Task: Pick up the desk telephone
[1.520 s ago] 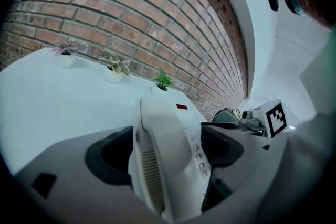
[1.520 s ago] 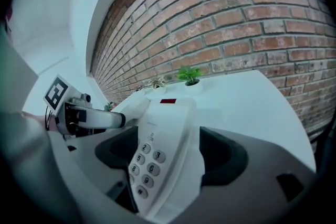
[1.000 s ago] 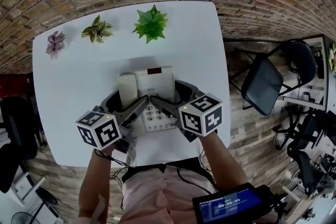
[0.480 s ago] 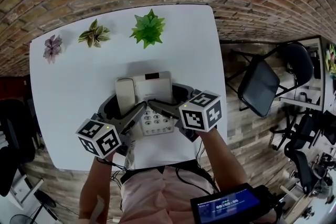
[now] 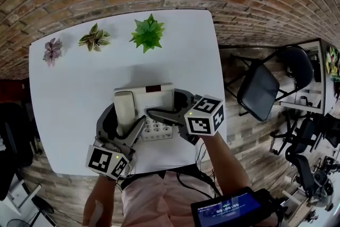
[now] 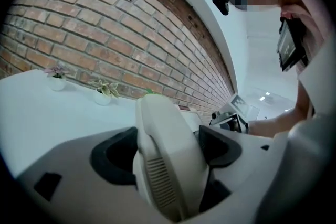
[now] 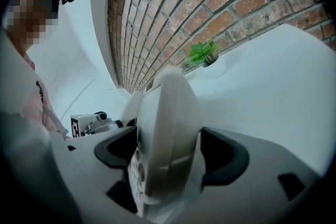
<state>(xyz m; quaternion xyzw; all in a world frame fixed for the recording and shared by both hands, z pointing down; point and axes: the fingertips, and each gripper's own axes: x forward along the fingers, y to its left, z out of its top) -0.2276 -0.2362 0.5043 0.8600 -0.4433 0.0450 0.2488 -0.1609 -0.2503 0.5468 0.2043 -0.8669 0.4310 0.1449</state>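
Observation:
A white desk telephone (image 5: pixel 155 94) sits on the white table (image 5: pixel 69 93), with its handset (image 5: pixel 124 108) on the left side. My left gripper (image 5: pixel 125 117) straddles the handset. In the left gripper view the handset (image 6: pixel 164 128) fills the gap and both dark pads (image 6: pixel 116 155) touch it, the jaws still closing. My right gripper (image 5: pixel 167 104) grips the telephone's right side. In the right gripper view the telephone (image 7: pixel 167 123) stands edge-on between that gripper's (image 7: pixel 169 153) pads, keypad buttons showing on one face.
Three small potted plants line the table's far edge: green (image 5: pixel 147 32), variegated (image 5: pixel 94 37), purple (image 5: pixel 52 49). A brick wall rises behind them. A black folding chair (image 5: pixel 260 90) stands to the right of the table. A dark screen (image 5: pixel 228 210) hangs near my waist.
My left gripper has rolled and drawn back toward me, its marker cube now lower in the head view. The telephone lies a little nearer the front edge. The right gripper has barely shifted.

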